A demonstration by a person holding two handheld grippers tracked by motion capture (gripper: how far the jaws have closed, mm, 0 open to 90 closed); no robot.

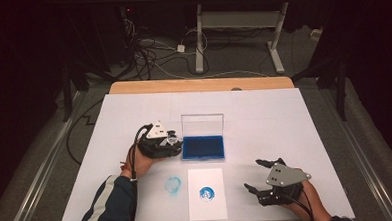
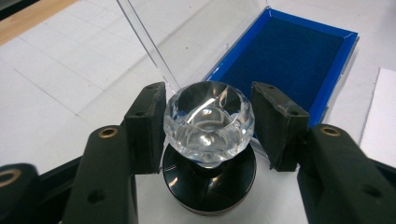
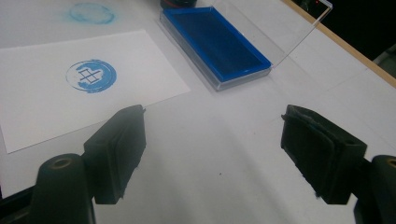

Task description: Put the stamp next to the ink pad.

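My left fingers (image 2: 147,126) stand spread either side of the stamp (image 2: 208,122), small gaps both sides, pads not pressing; it stands upright on its black base just beside the ink pad (image 2: 289,60), likely parked there after use. Left gripper (image 1: 171,140) rests at that spot. Right gripper (image 1: 257,175) hangs wide open over bare table, holding nothing, clear of the paper (image 1: 206,192) with its blue print (image 1: 206,192). A stray blue smear (image 1: 173,185) marks the white table cover (image 1: 284,116). Beyond: wooden edge, cables on a grey floor, dark room.
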